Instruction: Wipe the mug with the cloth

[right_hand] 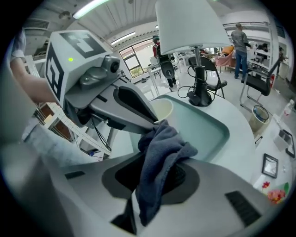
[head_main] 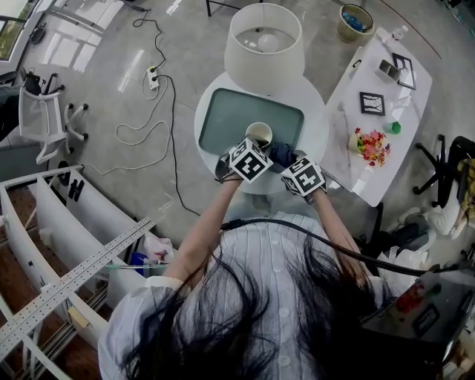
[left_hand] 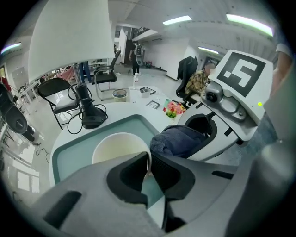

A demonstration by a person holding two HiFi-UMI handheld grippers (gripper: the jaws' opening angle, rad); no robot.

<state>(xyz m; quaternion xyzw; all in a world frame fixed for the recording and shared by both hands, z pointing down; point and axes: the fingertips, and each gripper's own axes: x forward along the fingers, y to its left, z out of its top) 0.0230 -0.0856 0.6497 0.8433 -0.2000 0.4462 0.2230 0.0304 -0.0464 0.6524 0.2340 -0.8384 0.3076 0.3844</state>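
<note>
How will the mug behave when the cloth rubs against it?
Probably stiff and fairly steady: the left hand-held gripper pinches the mug by its rim. That thin, smooth-looking wall may slip or pivot in the grip under sideways rubbing. The cloth in the right hand-held gripper droops, so it should give first.

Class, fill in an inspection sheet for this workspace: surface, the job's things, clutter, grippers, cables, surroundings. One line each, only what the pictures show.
Surface: round white table bearing a teal tray.
Job's things: mug upright on the tray; dark blue cloth held beside it.
Clutter: lamp with a white shade on the table beyond the tray.
Grippers: left gripper has its jaws closed on the mug's wall at the rim; right gripper has its jaws closed on the cloth.
Cables: cord looped by the lamp's base; power strip and cable on the floor.
Surroundings: side table with picture frames and flowers; chair; bin.
</note>
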